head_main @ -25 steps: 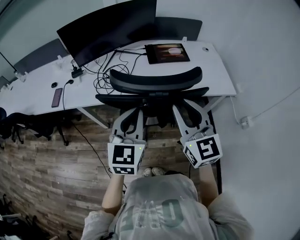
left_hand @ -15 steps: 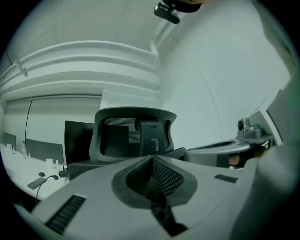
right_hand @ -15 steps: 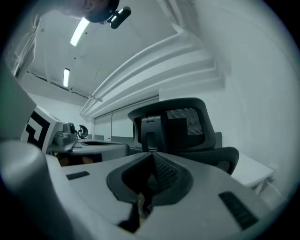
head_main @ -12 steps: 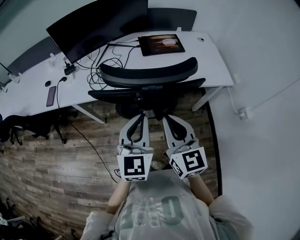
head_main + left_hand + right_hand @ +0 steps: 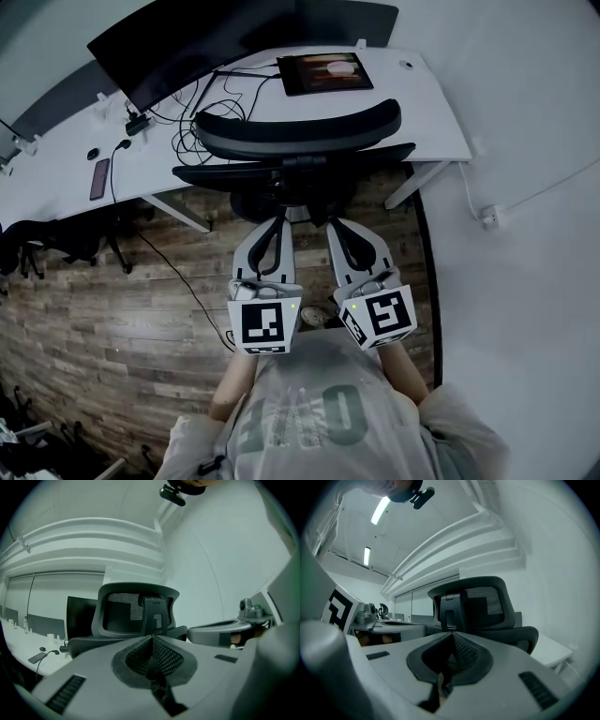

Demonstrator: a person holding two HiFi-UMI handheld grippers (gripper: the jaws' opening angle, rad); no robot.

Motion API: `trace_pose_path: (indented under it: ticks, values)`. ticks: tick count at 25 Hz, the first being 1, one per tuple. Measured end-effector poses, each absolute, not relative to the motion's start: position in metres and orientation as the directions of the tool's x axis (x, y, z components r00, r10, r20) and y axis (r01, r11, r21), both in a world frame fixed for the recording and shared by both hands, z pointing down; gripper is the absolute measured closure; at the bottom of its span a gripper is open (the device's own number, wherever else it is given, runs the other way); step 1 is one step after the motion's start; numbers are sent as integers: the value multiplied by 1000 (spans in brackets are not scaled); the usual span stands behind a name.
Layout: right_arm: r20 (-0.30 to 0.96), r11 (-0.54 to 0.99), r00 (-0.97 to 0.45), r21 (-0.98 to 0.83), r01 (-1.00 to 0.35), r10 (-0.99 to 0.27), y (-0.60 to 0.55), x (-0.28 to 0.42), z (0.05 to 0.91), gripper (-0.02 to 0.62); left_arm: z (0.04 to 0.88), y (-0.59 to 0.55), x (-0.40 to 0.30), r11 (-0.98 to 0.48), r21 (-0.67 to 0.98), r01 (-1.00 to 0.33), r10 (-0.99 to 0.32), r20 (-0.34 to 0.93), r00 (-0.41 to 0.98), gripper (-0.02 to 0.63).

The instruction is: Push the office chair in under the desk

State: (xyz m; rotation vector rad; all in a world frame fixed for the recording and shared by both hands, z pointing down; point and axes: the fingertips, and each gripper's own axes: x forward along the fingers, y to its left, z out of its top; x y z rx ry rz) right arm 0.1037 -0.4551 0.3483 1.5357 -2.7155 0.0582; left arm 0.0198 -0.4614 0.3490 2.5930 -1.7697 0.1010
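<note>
The black office chair [image 5: 298, 133] stands with its seat tucked under the white desk [image 5: 436, 117]; its curved headrest and backrest lie over the desk's front edge. My left gripper [image 5: 278, 221] and right gripper [image 5: 335, 225] are side by side just behind the backrest, both shut with nothing between the fingers. In the left gripper view the chair's mesh back [image 5: 135, 613] rises a short way beyond the closed left gripper [image 5: 151, 637]. The right gripper view likewise shows the chair [image 5: 480, 605] ahead of the closed right gripper [image 5: 452, 634], apart from it.
On the desk are a dark monitor [image 5: 202, 37], a tablet [image 5: 324, 71], a phone [image 5: 98, 178] and tangled cables [image 5: 199, 127]. A desk leg [image 5: 412, 185] slants at the right. More chairs [image 5: 42, 246] stand at the left. A wall cable [image 5: 487, 217] hangs at the right.
Both grippers have drawn back from the chair's backrest and moved closer together. The right gripper's jaws, spread a second ago, have shut.
</note>
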Motion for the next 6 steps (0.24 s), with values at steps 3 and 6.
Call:
trace_pose_path:
  ticks: [3, 6]
  values:
    - [42, 520, -520, -10, -854, -853, -454, 102, 349, 574, 351, -463, 19, -366, -34, -930, -930, 57, 363, 589]
    - [49, 529, -529, 0, -848, -847, -453, 99, 351, 574, 350, -464, 19, -365, -28, -931, -930, 51, 364, 589]
